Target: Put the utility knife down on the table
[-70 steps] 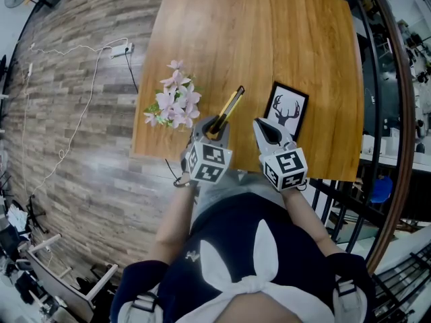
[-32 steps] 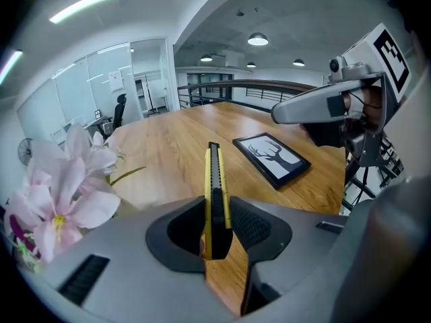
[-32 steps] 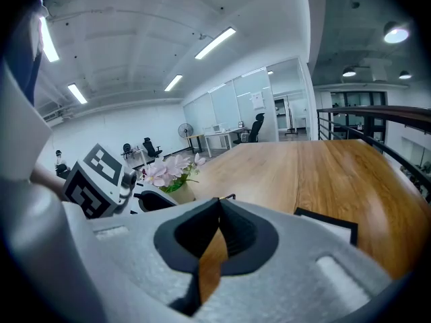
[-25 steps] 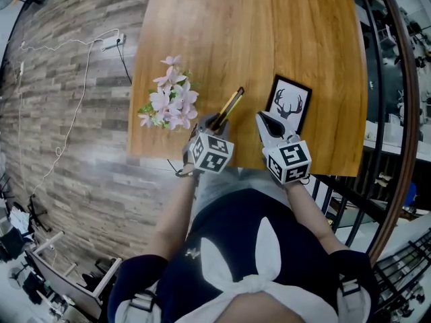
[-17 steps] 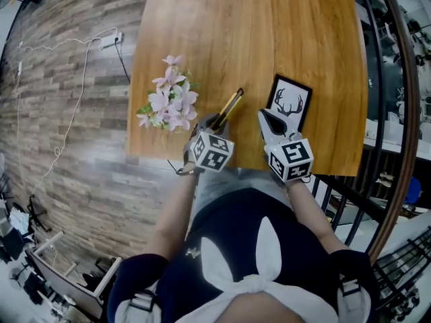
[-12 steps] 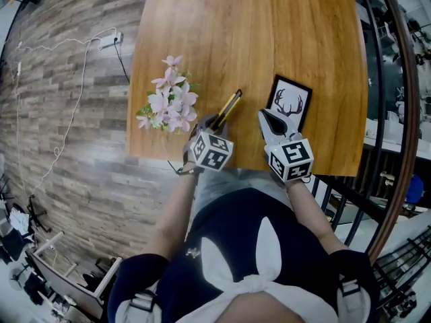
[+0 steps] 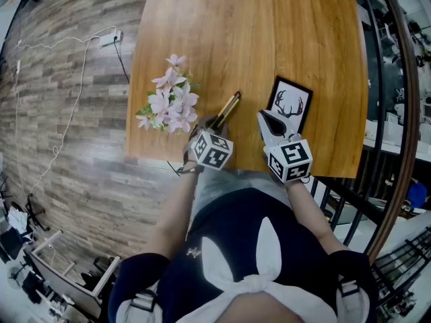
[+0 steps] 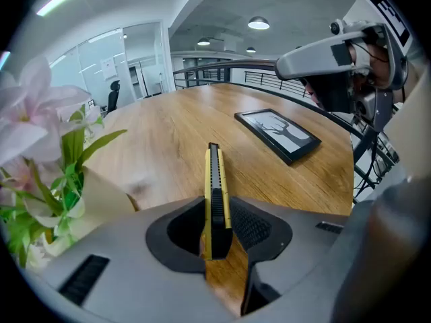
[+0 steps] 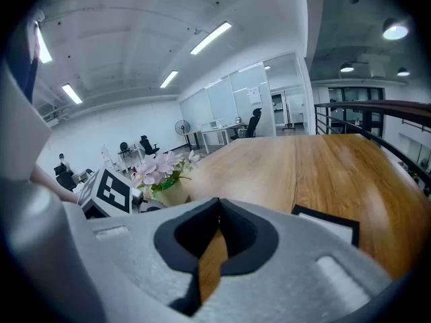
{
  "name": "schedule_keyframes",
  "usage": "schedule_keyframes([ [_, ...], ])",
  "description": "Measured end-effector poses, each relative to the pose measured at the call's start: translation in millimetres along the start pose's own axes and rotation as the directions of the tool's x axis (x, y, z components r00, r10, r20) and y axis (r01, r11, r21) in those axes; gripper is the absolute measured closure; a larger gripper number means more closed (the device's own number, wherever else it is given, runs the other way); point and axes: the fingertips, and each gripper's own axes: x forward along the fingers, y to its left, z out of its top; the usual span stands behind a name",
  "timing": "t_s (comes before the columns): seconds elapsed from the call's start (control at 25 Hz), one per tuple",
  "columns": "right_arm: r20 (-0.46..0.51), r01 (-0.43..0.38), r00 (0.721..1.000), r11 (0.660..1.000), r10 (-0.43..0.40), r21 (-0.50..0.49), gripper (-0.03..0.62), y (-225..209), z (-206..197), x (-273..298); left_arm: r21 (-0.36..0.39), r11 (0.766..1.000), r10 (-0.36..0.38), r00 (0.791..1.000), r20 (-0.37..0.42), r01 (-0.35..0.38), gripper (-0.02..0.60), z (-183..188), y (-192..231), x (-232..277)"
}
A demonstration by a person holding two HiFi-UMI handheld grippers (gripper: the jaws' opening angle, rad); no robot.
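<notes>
The utility knife, yellow with a black slider, sticks out forward from my left gripper, which is shut on its rear end. In the left gripper view the knife stands on edge between the pads, low over the wooden table; whether its tip touches the wood I cannot tell. My right gripper hovers to the right of it, near the table's front edge, shut and empty. Its pads meet at the tip in the right gripper view.
A black-framed deer-antler picture lies flat right of the knife, just ahead of the right gripper. A pot of pink flowers stands close on the left. A metal railing runs past the table's right side. A power strip with cable lies on the floor.
My left gripper has sunk a little toward the table with the knife still in it. The right gripper has stayed where it was.
</notes>
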Motion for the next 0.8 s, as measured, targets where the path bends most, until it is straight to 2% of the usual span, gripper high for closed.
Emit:
schedule_keyframes([
  [0.8,-0.001,0.007,1.0,1.0,-0.007,0.009,0.595,2.5,-3.6,0.0,-0.015,1.0,-0.011,1.0,-0.023,0.01,0.454,-4.5,2.3,8.6],
])
